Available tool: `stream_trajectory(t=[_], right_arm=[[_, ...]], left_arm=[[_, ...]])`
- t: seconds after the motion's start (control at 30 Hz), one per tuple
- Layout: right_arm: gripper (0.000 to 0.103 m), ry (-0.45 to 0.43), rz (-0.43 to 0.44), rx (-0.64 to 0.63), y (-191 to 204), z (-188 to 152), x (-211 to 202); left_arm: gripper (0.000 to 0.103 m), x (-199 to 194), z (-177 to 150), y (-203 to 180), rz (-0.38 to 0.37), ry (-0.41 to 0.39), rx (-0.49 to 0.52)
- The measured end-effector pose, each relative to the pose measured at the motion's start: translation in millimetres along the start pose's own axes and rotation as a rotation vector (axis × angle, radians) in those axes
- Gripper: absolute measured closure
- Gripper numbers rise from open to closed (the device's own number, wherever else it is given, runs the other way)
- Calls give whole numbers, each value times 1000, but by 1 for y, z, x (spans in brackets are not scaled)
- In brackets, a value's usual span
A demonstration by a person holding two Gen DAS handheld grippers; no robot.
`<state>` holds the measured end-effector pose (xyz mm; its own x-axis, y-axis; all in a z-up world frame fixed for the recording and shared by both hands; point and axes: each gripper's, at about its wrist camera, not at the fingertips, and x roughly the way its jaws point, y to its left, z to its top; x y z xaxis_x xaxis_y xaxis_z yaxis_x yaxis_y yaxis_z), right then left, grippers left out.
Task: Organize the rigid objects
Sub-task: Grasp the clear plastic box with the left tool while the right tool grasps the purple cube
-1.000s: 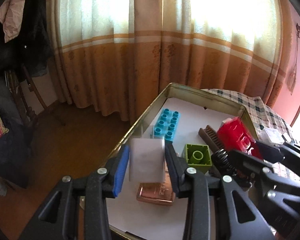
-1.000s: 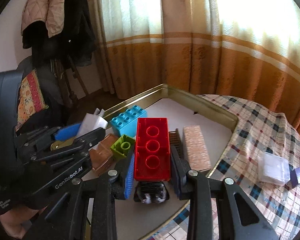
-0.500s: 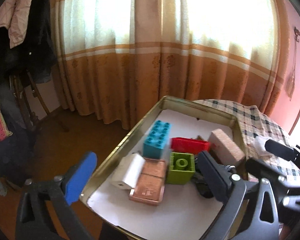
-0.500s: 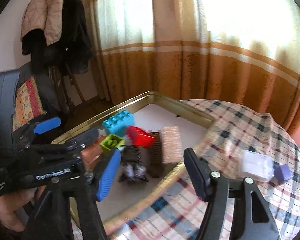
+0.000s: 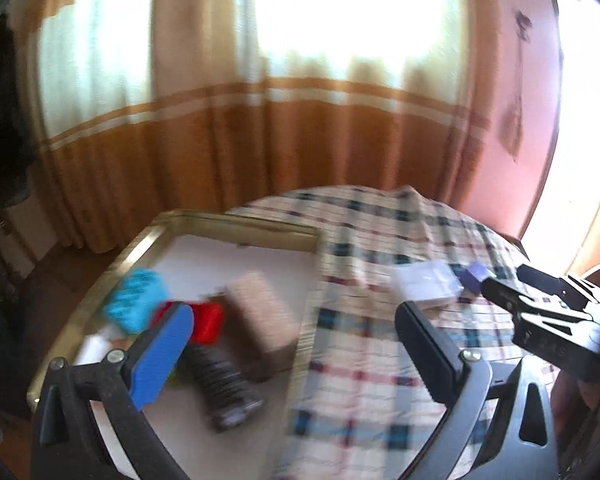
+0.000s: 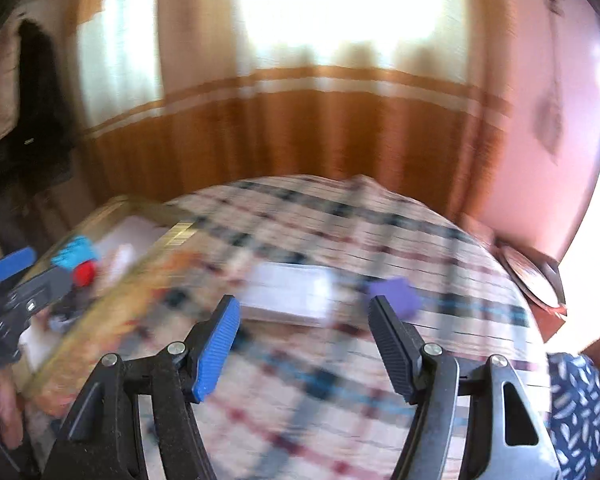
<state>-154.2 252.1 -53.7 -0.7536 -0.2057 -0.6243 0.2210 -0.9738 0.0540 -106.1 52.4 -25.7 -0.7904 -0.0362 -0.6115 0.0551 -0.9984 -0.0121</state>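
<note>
My left gripper (image 5: 294, 312) is open with nothing between its fingers, over the right edge of the gold tray (image 5: 236, 220). Blurred in the tray lie a blue brick (image 5: 136, 300), a red brick (image 5: 206, 322), a tan block (image 5: 260, 320), a black ribbed piece (image 5: 220, 384) and a white block (image 5: 96, 348). My right gripper (image 6: 304, 304) is open and empty above the plaid cloth. Just beyond its tips sit a clear plastic box (image 6: 288, 292) and a small purple block (image 6: 396, 296). The left wrist view shows both too: the box (image 5: 424, 284) and the purple block (image 5: 476, 274).
A plaid tablecloth (image 6: 340, 400) covers the round table. Orange and cream curtains hang behind it and a pink wall stands at the right. A round wooden piece (image 6: 532, 280) and a blue patterned cloth (image 6: 580, 412) lie at the far right. Dark clothes hang at the left.
Both grippers opened: the left let go of the white block, the right of the red brick, both now in the tray. Both then swung right toward the plaid cloth.
</note>
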Motion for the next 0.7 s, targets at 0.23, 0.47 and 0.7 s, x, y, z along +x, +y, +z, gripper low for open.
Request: stream_trajectory(t=[0.23,0.47,0.7], right_arm=[[34,92,-78,42,-42,3,39],[34,158,-61,32,-46,13,67],[44,200,-87,18,-51,8,90]], left_arm=[[1,48,6,-47,-22,118,-2],[0,76,11,-61,4,149,-17],[0,95,16,-78,15,163,21]])
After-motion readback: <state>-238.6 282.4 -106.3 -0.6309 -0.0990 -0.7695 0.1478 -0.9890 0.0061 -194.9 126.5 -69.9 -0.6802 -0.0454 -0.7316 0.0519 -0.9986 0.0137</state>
